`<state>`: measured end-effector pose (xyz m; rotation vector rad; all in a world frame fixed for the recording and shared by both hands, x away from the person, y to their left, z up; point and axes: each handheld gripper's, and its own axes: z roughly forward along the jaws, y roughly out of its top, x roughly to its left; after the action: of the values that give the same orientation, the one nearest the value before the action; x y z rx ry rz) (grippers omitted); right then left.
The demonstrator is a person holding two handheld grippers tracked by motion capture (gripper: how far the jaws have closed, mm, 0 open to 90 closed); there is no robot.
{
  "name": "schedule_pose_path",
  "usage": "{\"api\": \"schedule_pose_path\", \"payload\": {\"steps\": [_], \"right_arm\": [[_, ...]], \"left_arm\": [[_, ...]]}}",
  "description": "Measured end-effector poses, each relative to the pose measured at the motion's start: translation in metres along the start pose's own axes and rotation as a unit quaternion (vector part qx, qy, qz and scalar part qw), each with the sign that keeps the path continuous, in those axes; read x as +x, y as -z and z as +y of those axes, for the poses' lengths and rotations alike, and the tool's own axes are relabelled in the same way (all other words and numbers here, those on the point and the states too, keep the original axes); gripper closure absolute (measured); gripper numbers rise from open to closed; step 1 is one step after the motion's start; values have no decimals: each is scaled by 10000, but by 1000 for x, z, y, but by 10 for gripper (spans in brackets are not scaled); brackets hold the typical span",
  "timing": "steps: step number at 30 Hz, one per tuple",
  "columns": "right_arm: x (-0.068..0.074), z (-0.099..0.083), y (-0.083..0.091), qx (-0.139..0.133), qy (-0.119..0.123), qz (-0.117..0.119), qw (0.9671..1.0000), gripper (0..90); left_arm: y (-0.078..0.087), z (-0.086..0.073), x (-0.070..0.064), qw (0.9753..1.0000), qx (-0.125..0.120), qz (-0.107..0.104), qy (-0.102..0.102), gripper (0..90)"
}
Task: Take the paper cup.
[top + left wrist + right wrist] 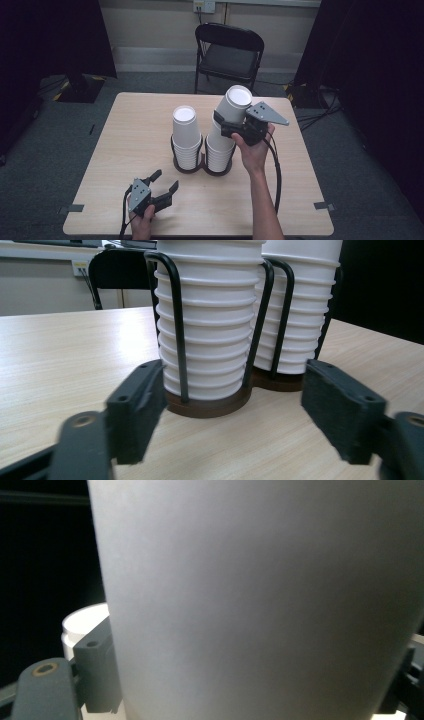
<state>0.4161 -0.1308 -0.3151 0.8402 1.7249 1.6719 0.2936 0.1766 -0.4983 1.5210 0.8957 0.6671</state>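
Observation:
Two stacks of white paper cups stand in a black wire holder [187,162] with a dark round base at the table's middle. The left stack [185,135] [210,335] is upright. My right gripper [230,127] is shut on the top cup [231,107] [260,600] of the right stack [220,150] [300,315], and that cup tilts away to the right. My left gripper [165,182] [232,410] sits open near the front edge, its jaws wide apart, aimed at the holder's base [210,405].
The wooden table [125,135] has free room on its left and right sides. A black folding chair [227,50] stands beyond the far edge. Dark curtains hang at both sides. Cables trail from each gripper.

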Motion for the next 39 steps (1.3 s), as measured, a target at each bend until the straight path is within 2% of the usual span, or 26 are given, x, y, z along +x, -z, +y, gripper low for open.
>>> {"api": "schedule_pose_path", "payload": {"steps": [7,14,19,23,25,26,30,33,34,37,39], "right_arm": [[-3,6,12,-87,43,-71,9999,140],[-6,11,31,-126,-70,-132,9998,140],[-7,10,45,-102,-150,-198,9996,142],[-9,4,58,-44,-255,-293,9992,144],[-10,1,61,-30,-294,-334,9990,144],[-11,-3,65,-23,-366,-351,9987,145],[-11,-12,74,14,-440,-356,9984,145],[-10,-16,79,4,-477,-370,9982,146],[-9,-20,84,3,-507,-376,9980,146],[-8,-25,88,19,-589,-346,9977,146],[-6,-32,90,55,-665,-337,9972,146]], "left_arm": [[-1,0,1,10000,32,-58,-1,226],[0,0,1,9999,16,-157,-41,220],[-2,1,0,9998,85,-128,-126,211],[-1,1,-2,9996,74,-138,-217,212],[-2,1,-1,9997,90,-179,-165,213],[-3,1,2,9998,139,-142,19,225],[-4,1,4,9997,109,-168,134,236],[-6,1,2,9997,86,-202,87,234],[-7,2,1,9995,96,-279,59,232],[-8,2,0,9995,113,-276,71,223],[-9,2,1,9993,131,-347,95,235]]}}
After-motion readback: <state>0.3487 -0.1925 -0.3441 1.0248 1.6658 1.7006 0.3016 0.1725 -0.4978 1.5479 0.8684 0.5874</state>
